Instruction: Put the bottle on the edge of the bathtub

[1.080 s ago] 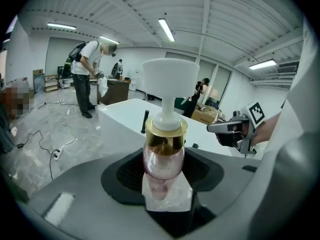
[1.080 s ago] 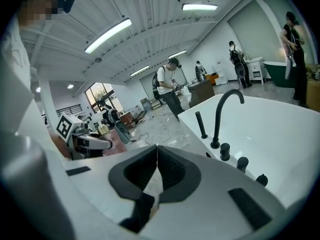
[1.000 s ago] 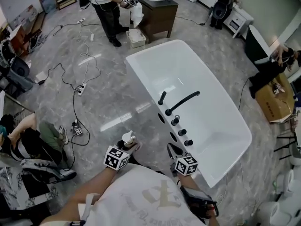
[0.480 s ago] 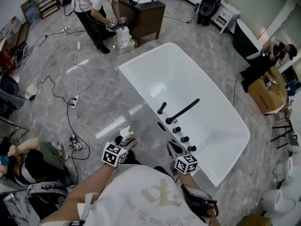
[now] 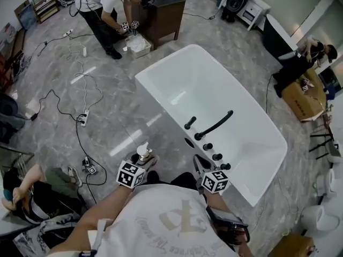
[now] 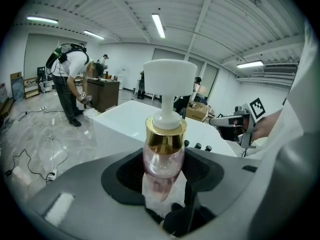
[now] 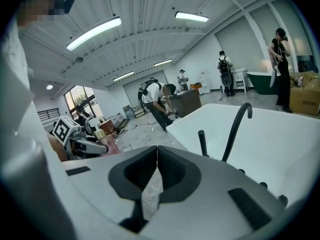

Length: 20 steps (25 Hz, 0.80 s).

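A clear pink bottle (image 6: pixel 162 159) with a gold collar and a white pump top stands upright between the jaws of my left gripper (image 6: pixel 162 179), which is shut on its body. In the head view the bottle (image 5: pixel 143 153) and left gripper (image 5: pixel 140 164) hang over the grey floor, left of the near end of the white bathtub (image 5: pixel 161 98). My right gripper (image 5: pixel 202 166) is beside the tub's near rim, close to the black knobs. Its jaws (image 7: pixel 156 149) meet at the tips with nothing between them. The tub edge (image 7: pixel 195 121) lies ahead and to the right of it.
A black curved faucet (image 5: pixel 214 125) and several black knobs (image 5: pixel 217 157) line the tub's near rim. Cables (image 5: pixel 80 116) trail over the floor to the left. A person (image 5: pixel 104 9) bends by a dark cabinet (image 5: pixel 163 15) at the back. A seated person (image 5: pixel 32 191) is at the lower left.
Both grippers and the bottle keep their place in front of me. The view has shifted a little, so the tub sits slightly further right. The person at the cabinet has bent lower.
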Available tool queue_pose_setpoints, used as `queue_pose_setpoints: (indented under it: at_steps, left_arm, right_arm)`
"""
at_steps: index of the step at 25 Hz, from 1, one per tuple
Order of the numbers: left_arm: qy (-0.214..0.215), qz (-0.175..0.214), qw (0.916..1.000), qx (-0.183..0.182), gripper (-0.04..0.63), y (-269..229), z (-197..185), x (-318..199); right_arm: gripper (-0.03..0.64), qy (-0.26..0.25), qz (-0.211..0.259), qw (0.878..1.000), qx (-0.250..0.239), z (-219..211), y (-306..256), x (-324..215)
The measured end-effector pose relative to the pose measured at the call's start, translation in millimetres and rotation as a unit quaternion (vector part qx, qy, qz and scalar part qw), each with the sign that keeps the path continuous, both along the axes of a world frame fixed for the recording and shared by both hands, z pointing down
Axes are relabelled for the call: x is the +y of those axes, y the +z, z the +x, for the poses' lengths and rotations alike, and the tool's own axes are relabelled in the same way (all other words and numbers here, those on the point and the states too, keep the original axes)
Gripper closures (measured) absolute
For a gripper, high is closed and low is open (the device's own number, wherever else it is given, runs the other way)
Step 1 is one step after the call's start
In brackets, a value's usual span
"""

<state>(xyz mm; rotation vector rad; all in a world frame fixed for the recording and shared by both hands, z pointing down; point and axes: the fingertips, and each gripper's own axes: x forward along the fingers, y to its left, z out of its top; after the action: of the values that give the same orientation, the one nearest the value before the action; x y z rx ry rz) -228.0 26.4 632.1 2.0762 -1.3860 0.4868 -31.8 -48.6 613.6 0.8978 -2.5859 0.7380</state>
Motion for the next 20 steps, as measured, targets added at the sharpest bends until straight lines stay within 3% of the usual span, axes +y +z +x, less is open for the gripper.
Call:
queue_pose_setpoints:
  at_steps: [11, 20]
  left_arm:
    - [0.024, -0.005, 0.9997, -0.010, 0.379, 7.5, 5.8, -42.7]
    - [0.033, -0.015, 0.9990, -0.026, 0.379, 8.2, -2.3, -105.4]
  right_arm:
    - [0.611, 0.012, -0.026, 1.000, -0.004, 4.7, 23.5, -23.1]
    - [0.611, 0.007, -0.027, 0.999, -0.020, -16.7, 25.7, -94.5]
